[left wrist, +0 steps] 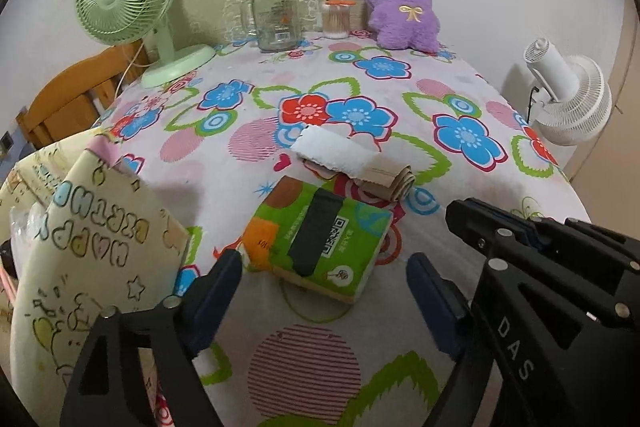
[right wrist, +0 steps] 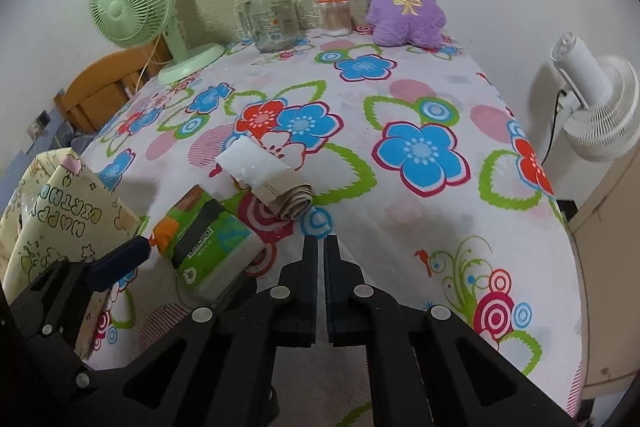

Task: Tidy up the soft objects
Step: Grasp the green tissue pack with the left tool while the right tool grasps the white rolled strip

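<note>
your left gripper (left wrist: 320, 291) stood released, jaws spread wide with nothing pressed between them, and the tissue pack (left wrist: 320, 239) lay on the surface straight ahead of it, just past the fingertips and lined up with the gap. its long axis ran away from you, tilted slightly right. your right gripper (right wrist: 320, 247) was clenched on nothing, with the pack off to its left, so the left hand was better placed. just beyond the pack lay the rolled towel (left wrist: 352, 159), touching or nearly so. beside your left gripper's left finger stood the gift bag (left wrist: 96, 247); its contents were hidden.
</note>
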The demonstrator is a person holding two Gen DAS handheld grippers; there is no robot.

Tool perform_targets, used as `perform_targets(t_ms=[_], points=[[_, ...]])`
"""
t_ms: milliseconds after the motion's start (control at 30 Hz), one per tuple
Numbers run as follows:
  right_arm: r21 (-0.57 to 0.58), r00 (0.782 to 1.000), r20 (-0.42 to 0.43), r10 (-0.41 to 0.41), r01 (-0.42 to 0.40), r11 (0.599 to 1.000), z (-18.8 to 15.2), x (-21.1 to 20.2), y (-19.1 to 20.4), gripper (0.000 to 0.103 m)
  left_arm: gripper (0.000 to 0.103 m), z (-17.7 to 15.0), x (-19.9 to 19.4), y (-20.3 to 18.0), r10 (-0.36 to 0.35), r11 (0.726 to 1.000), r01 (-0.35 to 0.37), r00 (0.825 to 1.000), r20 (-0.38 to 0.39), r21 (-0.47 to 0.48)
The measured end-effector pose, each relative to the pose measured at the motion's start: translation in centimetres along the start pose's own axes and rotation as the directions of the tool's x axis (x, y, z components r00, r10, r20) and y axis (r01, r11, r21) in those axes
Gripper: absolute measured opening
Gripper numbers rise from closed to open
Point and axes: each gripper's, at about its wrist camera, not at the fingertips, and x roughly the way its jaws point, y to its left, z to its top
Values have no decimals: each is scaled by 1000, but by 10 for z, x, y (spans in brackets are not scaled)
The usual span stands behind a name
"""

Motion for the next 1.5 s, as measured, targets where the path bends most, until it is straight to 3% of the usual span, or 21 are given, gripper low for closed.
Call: perform_targets(t_ms=[100, 167, 233, 667, 933, 1000, 1033, 1167, 1300, 1500], points=[[-39, 1000, -12, 4, -5, 999, 4, 1, 4, 20, 90, 0, 3, 3, -1, 999, -1, 999, -33, -36], [-60, 1000, -16, 15, -16, 998, 7, 2, 5, 42, 90, 1, 8, 6, -16, 998, 11, 998, -64, -67], [-78, 1000, -6, 28, -28, 997, 11, 1, 6, 48, 90, 2, 13, 8, -24, 996, 17, 996, -82, -86], [-116, 985, -95, 144, -154, 981, 39, 36, 0, 48, 96, 27, 31, 6, -31, 994, 22, 996, -84, -106], [-201, 989, -80, 128, -142, 969, 45, 51, 14, 48, 96, 28, 40, 12, -14, 996, 5, 995, -99, -93], [-208, 988, -97, 119, -137, 968, 45, 56, 15, 38, 96, 27, 41, 11, -16, 997, 8, 995, -100, -77], [-206, 987, -106, 121, -140, 968, 44, 58, 15, 26, 96, 26, 41, 9, -15, 998, 8, 995, -99, -68], [-205, 987, -110, 121, -142, 969, 42, 57, 13, 16, 96, 26, 41, 8, -26, 998, 20, 995, -94, -63], [-192, 990, -100, 100, -117, 974, 40, 53, 8, 12, 96, 26, 42, 6, -17, 998, 11, 996, -89, -64], [-158, 991, -92, 98, -111, 981, 39, 43, -1, 11, 86, 29, 43, 0, -21, 999, 18, 998, -67, -51]])
